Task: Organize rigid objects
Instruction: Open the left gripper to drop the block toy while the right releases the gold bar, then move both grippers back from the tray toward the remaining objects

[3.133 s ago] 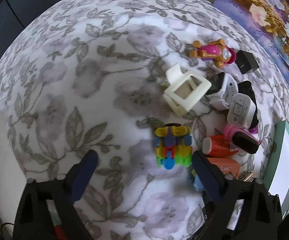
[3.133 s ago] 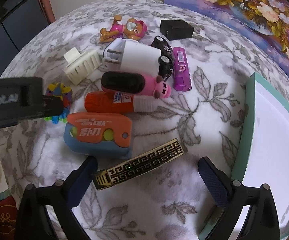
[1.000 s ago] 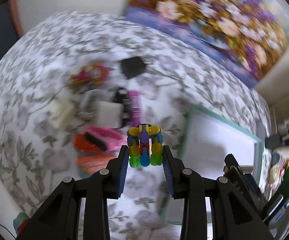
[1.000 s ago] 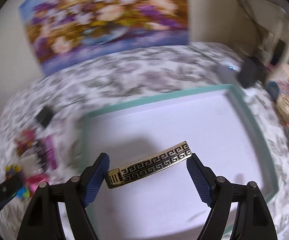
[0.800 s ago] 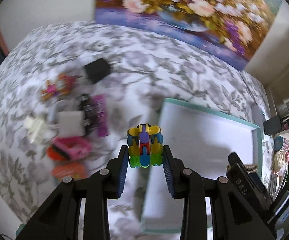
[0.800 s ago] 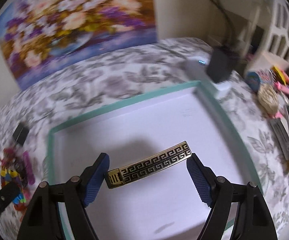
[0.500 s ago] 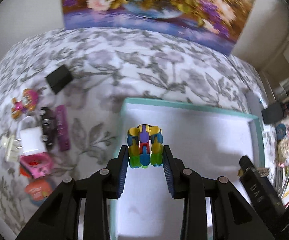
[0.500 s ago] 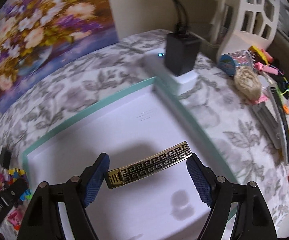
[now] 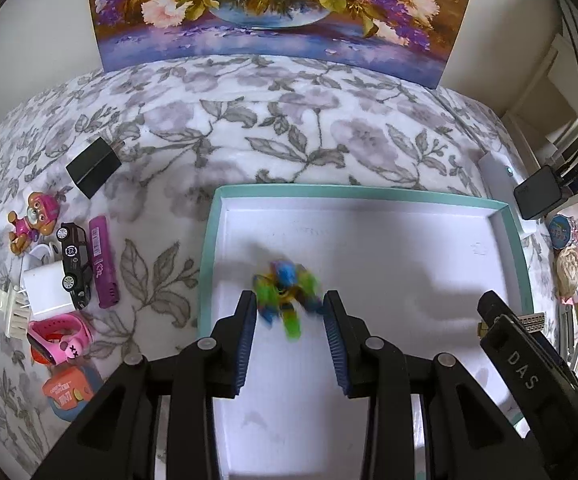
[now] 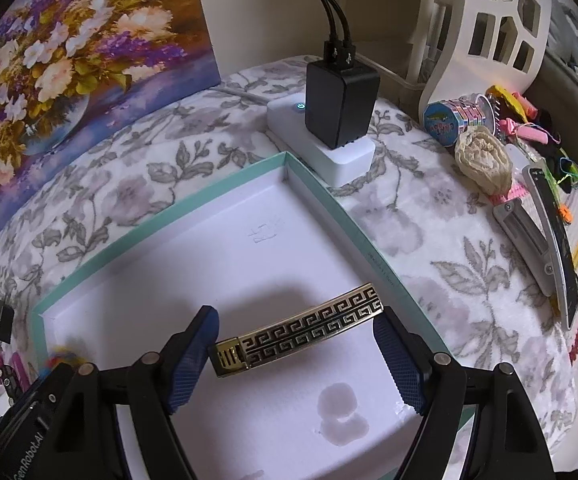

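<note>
While the rest of the left wrist view is sharp, the multicoloured block toy (image 9: 285,292) shows smeared. It sits between the pads of the left tongs (image 9: 289,298), which are set narrow and closed on it. Toy and tongs hang over the left part of the white tray with a teal rim (image 9: 349,193), on the floral-covered tabletop (image 9: 289,140). Left of the tray lie a purple lighter (image 9: 103,260), a black toy car (image 9: 75,264) touching it, a pink pup figure (image 9: 33,216) and a black adapter (image 9: 93,166). In the right wrist view the right tongs (image 10: 297,316) stand wide, gripping a gold key-pattern bar (image 10: 301,336) by its two ends, slightly tilted, above the tray's near right part. A black charger (image 10: 341,108) sits on a white power strip (image 10: 349,160) just beyond the tray's far corner.
</note>
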The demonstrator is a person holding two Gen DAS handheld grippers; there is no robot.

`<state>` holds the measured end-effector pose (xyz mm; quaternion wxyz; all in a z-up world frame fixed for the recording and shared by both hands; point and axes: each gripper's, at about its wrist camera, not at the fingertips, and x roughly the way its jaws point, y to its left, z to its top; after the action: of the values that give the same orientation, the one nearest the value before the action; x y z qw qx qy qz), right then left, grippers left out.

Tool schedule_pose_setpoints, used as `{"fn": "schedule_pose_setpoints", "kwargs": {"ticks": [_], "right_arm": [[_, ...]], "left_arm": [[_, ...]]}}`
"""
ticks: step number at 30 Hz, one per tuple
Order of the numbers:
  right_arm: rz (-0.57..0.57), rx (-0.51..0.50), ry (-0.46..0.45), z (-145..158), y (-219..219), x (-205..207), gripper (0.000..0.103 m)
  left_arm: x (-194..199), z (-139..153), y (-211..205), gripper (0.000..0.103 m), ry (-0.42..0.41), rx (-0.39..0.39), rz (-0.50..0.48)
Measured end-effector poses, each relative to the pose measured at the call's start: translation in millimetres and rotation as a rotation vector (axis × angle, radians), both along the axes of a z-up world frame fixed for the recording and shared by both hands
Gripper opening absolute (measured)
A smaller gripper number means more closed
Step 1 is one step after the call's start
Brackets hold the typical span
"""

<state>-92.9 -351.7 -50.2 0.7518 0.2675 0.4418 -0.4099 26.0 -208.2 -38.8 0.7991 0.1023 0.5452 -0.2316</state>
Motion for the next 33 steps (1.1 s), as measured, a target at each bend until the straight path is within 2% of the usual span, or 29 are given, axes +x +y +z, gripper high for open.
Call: {"fn": "schedule_pose_setpoints", "kwargs": {"ticks": [6,10,14,15,16,18,20,21,30,33], "right_arm": [[0.019,0.012,0.013,-2.2,2.2,2.8,0.082],[0.037,0.022,0.018,-2.9,4.6,5.2,0.082],[0.063,0.024,0.033,-3.7,8.7,9.8,0.083],[0.071,0.02,0.033,-3.4,9.9,10.9,0.086],[0.078,0.01,0.036,-2.4,11.5,12.0,0.089],[0.089,-0.005,0.037,-0.8,14.2,13.4,0.103],[0.094,-0.014,0.039,0.9,15.6,14.1,0.103],[0.095,-0.016,0.043,1.4,16.4,14.4,0.103],[0.132,-0.029,0.043,17.2,34.1,18.8,0.103],[0.161,-0.035,0.033,28.6,47.8,19.8,0.103]], "left_arm": [[2.5,7.7,7.0,0.037,0.009,-0.023,0.012],[7.6,14.7,15.9,0.051,0.001,-0.024,0.042],[15.3,18.0,27.1,0.061,-0.008,-0.022,0.076],[17.0,17.8,28.9,0.069,-0.01,-0.02,0.082],[19.8,17.5,32.8,0.073,-0.012,-0.019,0.096],[24.9,16.4,40.8,0.076,-0.005,-0.025,0.126],[31.7,15.8,51.0,0.079,0.007,-0.031,0.163],[34.3,15.9,55.7,0.084,0.006,-0.028,0.178],[51.4,27.3,95.0,0.085,0.007,-0.012,0.285],[53.4,40.1,110.8,0.085,-0.031,-0.004,0.325]]}}
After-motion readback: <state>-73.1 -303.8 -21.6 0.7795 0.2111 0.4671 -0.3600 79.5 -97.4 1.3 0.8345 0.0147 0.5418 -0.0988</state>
